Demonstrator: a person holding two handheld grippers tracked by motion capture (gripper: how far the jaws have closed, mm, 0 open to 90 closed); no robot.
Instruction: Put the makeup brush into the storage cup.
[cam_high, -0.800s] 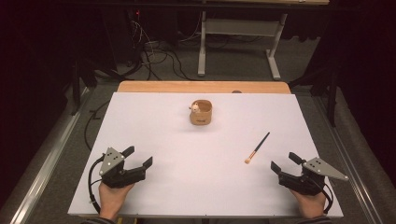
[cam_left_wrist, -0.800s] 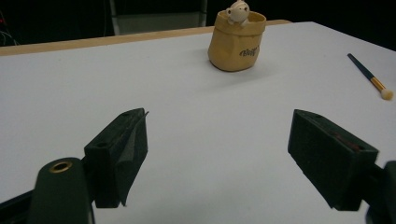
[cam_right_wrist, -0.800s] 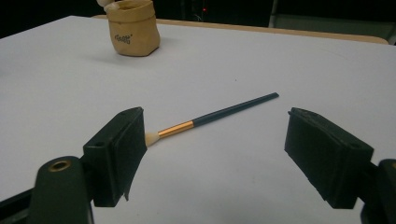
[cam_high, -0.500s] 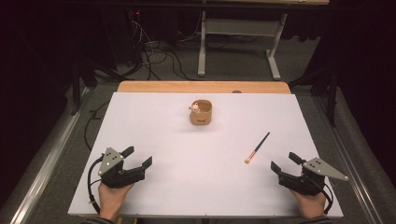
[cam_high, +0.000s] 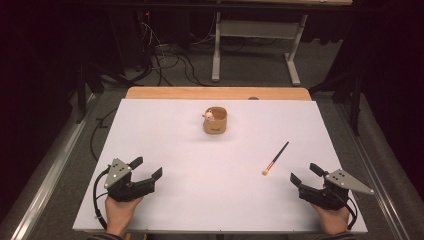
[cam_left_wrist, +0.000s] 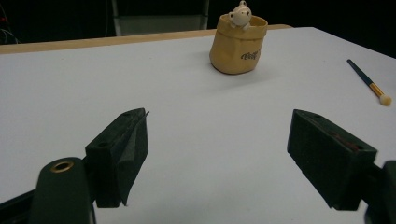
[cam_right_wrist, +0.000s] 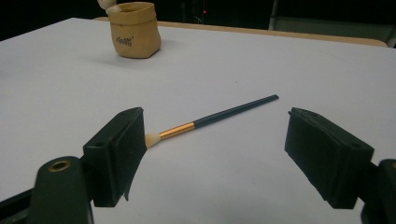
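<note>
While your right gripper (cam_high: 306, 174) rests with jaws spread and empty, the brush (cam_high: 275, 158) lies just ahead of it, tip toward you. Beyond stands the tan pouch (cam_high: 216, 120), well apart. Your left gripper (cam_high: 146, 169) is spread too, with bare white table (cam_high: 165, 145) ahead.

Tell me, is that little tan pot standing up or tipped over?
Upright: the pot sits on its base on the table, mouth up, a small figure at its rim.
</note>
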